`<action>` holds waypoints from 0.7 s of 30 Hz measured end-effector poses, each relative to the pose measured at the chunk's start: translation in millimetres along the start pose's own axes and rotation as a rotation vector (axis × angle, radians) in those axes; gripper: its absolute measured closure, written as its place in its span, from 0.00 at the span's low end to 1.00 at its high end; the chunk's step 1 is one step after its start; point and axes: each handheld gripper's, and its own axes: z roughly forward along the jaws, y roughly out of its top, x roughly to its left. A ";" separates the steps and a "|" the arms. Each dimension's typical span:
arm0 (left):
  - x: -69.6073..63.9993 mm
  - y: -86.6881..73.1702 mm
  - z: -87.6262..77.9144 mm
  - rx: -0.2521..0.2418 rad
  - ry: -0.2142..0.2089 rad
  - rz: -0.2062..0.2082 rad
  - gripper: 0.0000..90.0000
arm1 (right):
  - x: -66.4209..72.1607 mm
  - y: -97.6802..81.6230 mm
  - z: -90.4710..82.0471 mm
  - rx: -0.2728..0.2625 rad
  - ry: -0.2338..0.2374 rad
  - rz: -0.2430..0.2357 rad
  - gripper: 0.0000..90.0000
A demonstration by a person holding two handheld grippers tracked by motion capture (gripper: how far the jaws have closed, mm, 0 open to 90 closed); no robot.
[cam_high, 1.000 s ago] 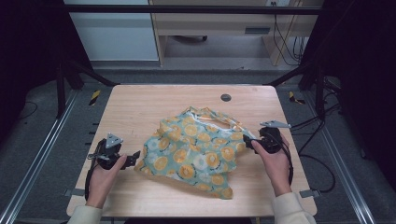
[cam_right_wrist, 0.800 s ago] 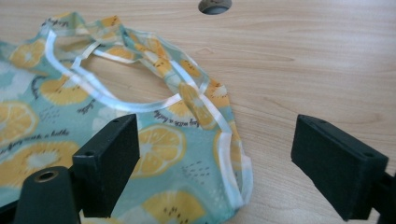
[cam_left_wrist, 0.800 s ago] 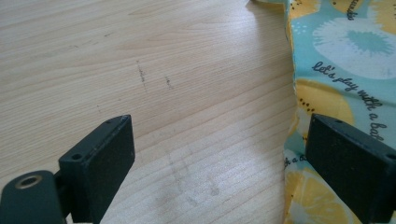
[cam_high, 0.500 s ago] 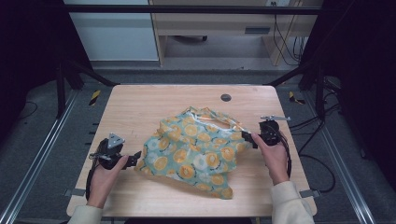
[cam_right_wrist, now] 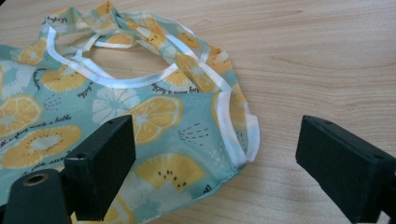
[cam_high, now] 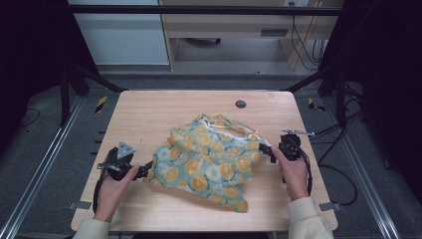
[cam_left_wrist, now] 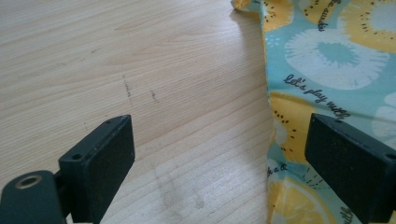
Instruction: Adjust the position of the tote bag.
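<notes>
Crumpled teal fabric garment printed with orange and white citrus slices and edged in white binding (cam_high: 211, 159) lies on the light wooden table (cam_high: 149, 119), between the two tongs.

Left gripper (cam_high: 147, 168): held low at the garment's near-left edge, jaws pointing toward the cloth. In the left gripper view the jaws stand wide apart. The garment's edge (cam_left_wrist: 327, 70) runs up between them, nearer the right-hand jaw, which sits over the printed cloth; the left-hand jaw is over bare wood. Pads press on nothing, so nothing is gripped.

Right gripper (cam_high: 267, 152): held at the garment's right edge, just beside the white-bound corner. Its jaws have just been opening and now stand wide apart. In the right gripper view the bound corner (cam_right_wrist: 233, 135) lies on the table between the jaws, closer to the left-hand one, with bare wood ahead of the right-hand jaw. The cloth is not clamped.

Small dark round disc (cam_high: 241, 104) sits on the table beyond the garment, well apart from both tongs.
</notes>
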 end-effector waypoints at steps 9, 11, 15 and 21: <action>-1.4 -0.2 0.7 0.005 0.004 0.006 0.09 | 1.3 0.7 5.1 0.009 -0.001 -0.004 0.14; -1.8 -0.3 1.0 0.006 0.002 0.006 0.09 | 0.7 3.9 8.1 0.007 -0.005 -0.001 0.14; -2.9 -0.1 1.2 0.009 0.000 0.009 0.09 | 1.1 9.4 18.1 0.010 -0.014 0.002 0.14; -3.6 0.1 1.6 0.004 0.000 0.007 0.09 | 4.0 0.1 18.2 0.048 -0.043 -0.023 0.12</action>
